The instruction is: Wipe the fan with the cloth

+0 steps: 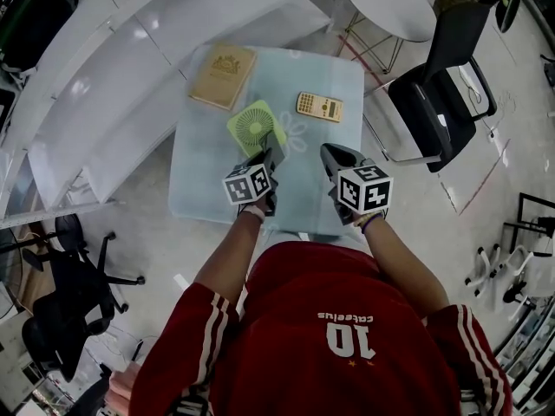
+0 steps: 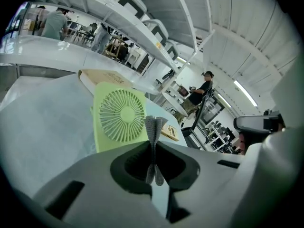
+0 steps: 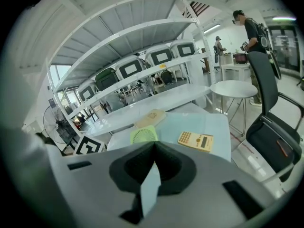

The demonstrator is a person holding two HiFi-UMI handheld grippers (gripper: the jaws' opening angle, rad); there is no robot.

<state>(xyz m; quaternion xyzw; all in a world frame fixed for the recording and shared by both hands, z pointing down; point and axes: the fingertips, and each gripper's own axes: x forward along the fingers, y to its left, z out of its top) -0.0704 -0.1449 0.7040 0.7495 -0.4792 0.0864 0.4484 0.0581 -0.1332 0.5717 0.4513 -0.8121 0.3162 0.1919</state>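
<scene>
A light green square fan stands on the glass-topped table; the left gripper view shows its round grille facing me. My left gripper is just in front of the fan's lower right side. It is shut on a small grey cloth, which sticks up between the jaws as a folded strip. My right gripper hovers over the table's near right part, shut with nothing in it. From the right gripper, the fan lies ahead to the left.
A tan book lies behind the fan and a yellow calculator to its right. A black office chair and a round white table stand to the right, with white shelving to the left.
</scene>
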